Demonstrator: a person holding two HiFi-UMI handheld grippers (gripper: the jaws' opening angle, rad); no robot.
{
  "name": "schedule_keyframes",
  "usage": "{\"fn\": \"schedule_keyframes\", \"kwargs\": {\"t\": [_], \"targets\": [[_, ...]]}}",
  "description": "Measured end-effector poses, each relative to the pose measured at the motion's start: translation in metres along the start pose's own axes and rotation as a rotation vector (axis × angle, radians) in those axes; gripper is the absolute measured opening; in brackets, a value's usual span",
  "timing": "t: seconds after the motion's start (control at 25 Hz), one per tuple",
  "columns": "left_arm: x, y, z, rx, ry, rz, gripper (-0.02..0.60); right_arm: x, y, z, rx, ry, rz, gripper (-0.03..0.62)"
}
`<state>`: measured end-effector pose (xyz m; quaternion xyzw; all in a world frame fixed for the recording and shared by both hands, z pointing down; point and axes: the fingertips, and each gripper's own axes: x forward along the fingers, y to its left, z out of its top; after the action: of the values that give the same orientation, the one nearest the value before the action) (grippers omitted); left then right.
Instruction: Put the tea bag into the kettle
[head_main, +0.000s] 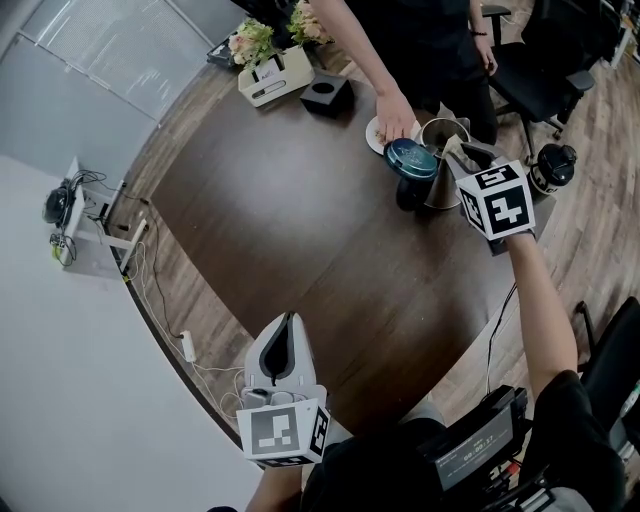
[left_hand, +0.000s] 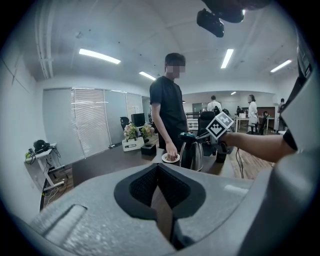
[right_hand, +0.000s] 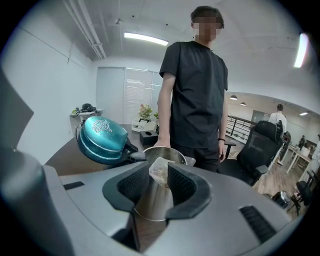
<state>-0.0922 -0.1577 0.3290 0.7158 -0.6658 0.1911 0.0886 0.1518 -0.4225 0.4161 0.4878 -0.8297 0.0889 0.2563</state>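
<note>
My right hand-held gripper (right_hand: 159, 180) is wide open above the kettle (right_hand: 155, 200), the tea bag (right_hand: 161, 171) between its jaws. My left hand-held gripper (left_hand: 158, 170) is closed, holding nothing

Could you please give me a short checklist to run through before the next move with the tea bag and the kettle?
1. Lid: the teal lid is tipped back and the kettle mouth is open. Ok.
2. Tea bag: it sits at the jaw tips, in line with the kettle mouth. Ok.
3. Right gripper: the jaws stand apart with the bag between them, ready to drop it. Ok.
4. Bystander's hand: it rests on the small plate right beside the kettle. Not ok, it is close.
5. Left gripper: it is shut, empty and far from the kettle. Ok.
6. Water in the kettle: cannot tell.
</note>
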Motion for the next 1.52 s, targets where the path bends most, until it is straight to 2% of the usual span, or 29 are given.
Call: {"fn": "schedule_keyframes", "kwargs": {"t": [0.56,0.76,1.0,1.16,1.36,1.52], "targets": [[0.006,-0.003,0.003,0.003,0.009,0.008,0.005,0.008,0.001,0.013,-0.007,-0.052,0.028,0.133],[0.01,0.001,0.003,0.0,0.01,0.006,0.005,0.0,0.002,0.023,-0.021,-0.095,0.009,0.133],[0.013,0.001,0.003,-0.001,-0.001,-0.022,0.005,-0.045,-0.003,0.047,0.014,-0.222,-0.051,0.121],[0.014,0.001,0.0,-0.002,-0.011,-0.061,0.005,-0.087,-0.005,0.053,0.06,-0.306,-0.124,0.047],[0.008,0.0,-0.003,-0.004,-0.037,-0.129,0.005,-0.137,0.01,0.044,0.09,-0.329,-0.18,0.01],[-0.011,0.004,-0.006,-0.009,-0.071,-0.183,0.005,-0.175,0.044,0.033,0.115,-0.322,-0.197,0.009]]}}
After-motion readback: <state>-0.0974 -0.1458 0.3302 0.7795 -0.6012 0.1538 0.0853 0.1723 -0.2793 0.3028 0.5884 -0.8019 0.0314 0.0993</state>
